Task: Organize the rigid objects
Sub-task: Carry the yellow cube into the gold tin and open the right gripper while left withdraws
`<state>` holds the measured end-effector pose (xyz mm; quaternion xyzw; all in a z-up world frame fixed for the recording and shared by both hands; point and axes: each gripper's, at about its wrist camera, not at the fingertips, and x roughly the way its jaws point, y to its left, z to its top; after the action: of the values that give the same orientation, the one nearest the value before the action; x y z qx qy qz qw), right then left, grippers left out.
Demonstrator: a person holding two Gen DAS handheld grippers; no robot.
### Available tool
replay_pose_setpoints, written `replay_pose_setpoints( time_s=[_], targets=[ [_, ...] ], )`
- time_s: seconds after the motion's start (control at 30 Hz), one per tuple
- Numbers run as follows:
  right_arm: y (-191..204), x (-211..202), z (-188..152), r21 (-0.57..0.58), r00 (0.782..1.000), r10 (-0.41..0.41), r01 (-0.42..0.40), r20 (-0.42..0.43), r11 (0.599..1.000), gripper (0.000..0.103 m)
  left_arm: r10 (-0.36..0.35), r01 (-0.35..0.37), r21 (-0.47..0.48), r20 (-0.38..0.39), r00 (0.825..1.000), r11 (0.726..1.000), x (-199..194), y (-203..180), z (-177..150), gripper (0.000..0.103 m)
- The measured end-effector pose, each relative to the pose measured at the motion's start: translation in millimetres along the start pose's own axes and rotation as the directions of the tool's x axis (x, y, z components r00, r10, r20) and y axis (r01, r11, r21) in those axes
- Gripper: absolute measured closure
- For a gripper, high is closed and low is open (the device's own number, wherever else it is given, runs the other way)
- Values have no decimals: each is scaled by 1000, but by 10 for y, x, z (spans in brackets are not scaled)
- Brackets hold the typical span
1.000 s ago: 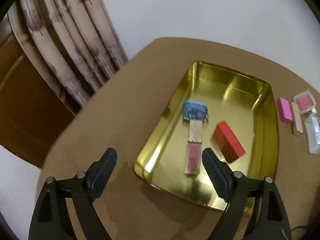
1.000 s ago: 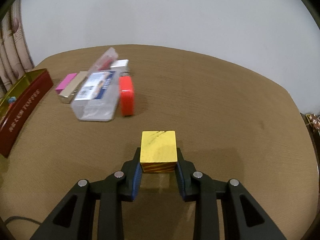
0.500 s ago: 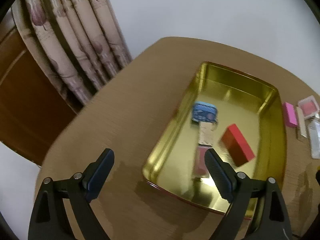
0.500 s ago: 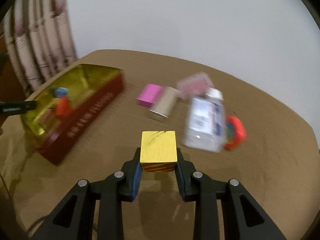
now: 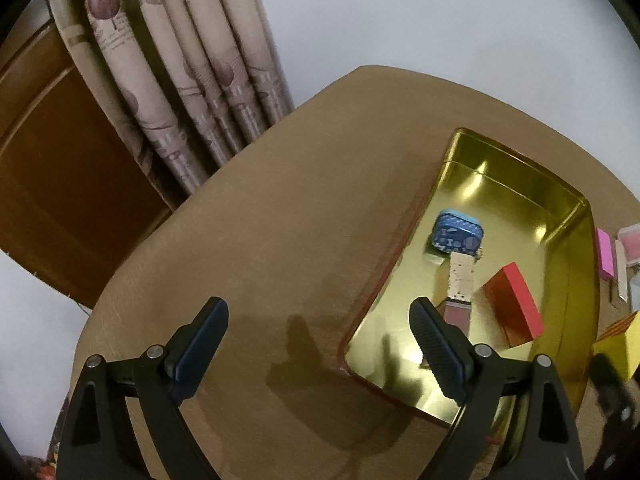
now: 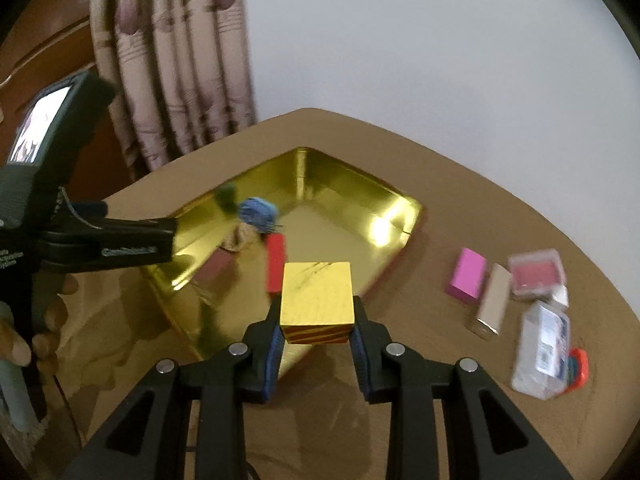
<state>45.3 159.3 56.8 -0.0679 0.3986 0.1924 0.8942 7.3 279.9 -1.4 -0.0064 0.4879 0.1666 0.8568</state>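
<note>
Your right claw [image 6: 317, 330] is clamped on the yellow cube [image 6: 317, 300], which hangs over the near rim of the gold tray [image 6: 400, 200]; inside the tray lie a blue tin [image 6: 256, 210], a red block [image 6: 275, 264] and a cork-capped tube [image 5: 460, 280], with bare gold floor toward 1 o'clock. Your left claw [image 5: 320, 344] stands wide apart and holds nothing, straddling the tray's left edge, with bare desk [image 5: 260, 220] from 9 to 12 o'clock. At 3 o'clock of the tray, apart from its rim, sit a pink block [image 6: 467, 276], a beige tube [image 6: 493, 300], a clear box [image 6: 542, 354] and a pink compact [image 6: 538, 274].
</note>
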Motion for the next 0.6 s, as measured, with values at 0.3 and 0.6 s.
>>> replay_pose_setpoints(
  time_s=[0.3,0.6],
  targets=[
    [317,223,138,-41,998,38,-40,-43,998,73,-17,14,-75,-34,999,997,100,177,74,11],
    [309,530,149,-21,993,-11,8,-121,1000,73,-39,38,-90,-14,999,995,52,171,83,11]
  ],
)
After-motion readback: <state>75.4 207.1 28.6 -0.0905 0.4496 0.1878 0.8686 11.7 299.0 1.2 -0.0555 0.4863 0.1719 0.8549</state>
